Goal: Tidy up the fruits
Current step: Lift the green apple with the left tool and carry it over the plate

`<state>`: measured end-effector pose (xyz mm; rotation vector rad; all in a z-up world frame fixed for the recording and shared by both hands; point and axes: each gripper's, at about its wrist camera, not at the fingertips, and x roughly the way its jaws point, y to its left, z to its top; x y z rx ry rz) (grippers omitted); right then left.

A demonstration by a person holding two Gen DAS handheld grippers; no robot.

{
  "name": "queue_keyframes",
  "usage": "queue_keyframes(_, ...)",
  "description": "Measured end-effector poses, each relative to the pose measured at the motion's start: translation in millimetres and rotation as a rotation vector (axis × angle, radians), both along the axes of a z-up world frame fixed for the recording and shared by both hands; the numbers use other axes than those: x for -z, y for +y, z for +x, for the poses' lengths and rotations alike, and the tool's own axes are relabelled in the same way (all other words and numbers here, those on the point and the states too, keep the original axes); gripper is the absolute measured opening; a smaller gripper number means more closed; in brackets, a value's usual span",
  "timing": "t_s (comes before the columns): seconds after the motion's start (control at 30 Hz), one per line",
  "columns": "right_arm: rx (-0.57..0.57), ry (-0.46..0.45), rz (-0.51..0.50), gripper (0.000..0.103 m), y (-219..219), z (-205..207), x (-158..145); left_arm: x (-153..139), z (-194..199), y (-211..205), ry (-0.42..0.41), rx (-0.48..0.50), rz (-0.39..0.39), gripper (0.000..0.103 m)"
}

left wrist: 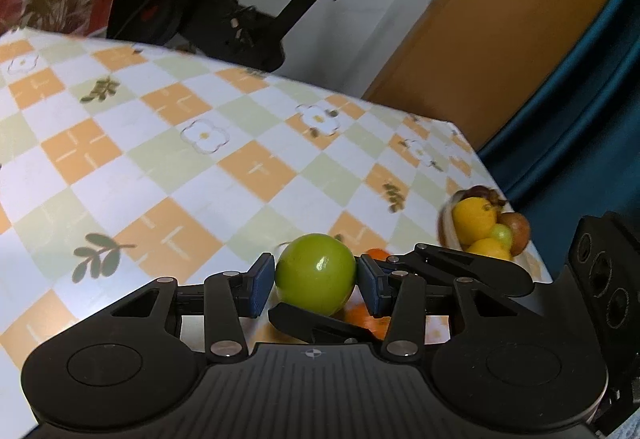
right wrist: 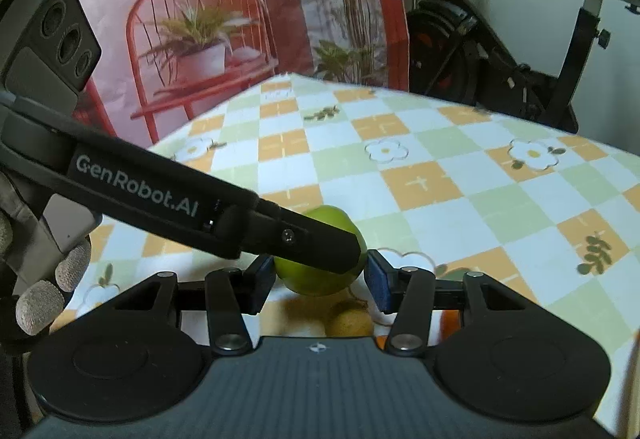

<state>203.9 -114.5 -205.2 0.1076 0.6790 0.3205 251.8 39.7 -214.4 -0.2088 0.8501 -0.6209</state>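
- The left hand-held gripper [left wrist: 316, 285] is clamping the green apple [left wrist: 315, 279] above the desk [left wrist: 160, 143].
- The right hand-held gripper [right wrist: 320, 281] is bracketing the same apple, contact unclear; this looks like a handover.
- Next, one gripper needs to let go before the apple goes to the fruit bowl [left wrist: 448, 227].

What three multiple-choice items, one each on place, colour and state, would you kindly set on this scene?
1. Where is the white bowl of fruit? A. near the right edge of the checked tablecloth B. on the floor C. on a chair
2. What colour is the round glossy apple in the left gripper? A. red B. green C. purple
3. The left gripper's jaws are: A. open and empty B. shut on the apple C. out of view

Key: A, the bowl sits by the cloth's edge; B, its skin is green; B, both blue pads press its sides.
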Motion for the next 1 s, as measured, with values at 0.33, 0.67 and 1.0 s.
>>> queue_keyframes(0.33, 0.085, -0.105, 0.051, 0.052, -41.5, -47.9, -34.4, -45.7, -28.3, -70.2, -0.075, 0.090, 0.059, 0.048)
queue_keyframes(0.67, 0.229, -0.148, 0.085, 0.052, -116.1, -113.7, -45.1, -54.1, -50.4, -176.1, -0.114, 0.261, 0.144, 0.048)
queue_keyframes(1.0, 0.388, -0.131, 0.119, 0.052, -194.4, -164.8, -31.1, -29.3, -54.5, -257.1, -0.074, 0.395, 0.181, 0.048)
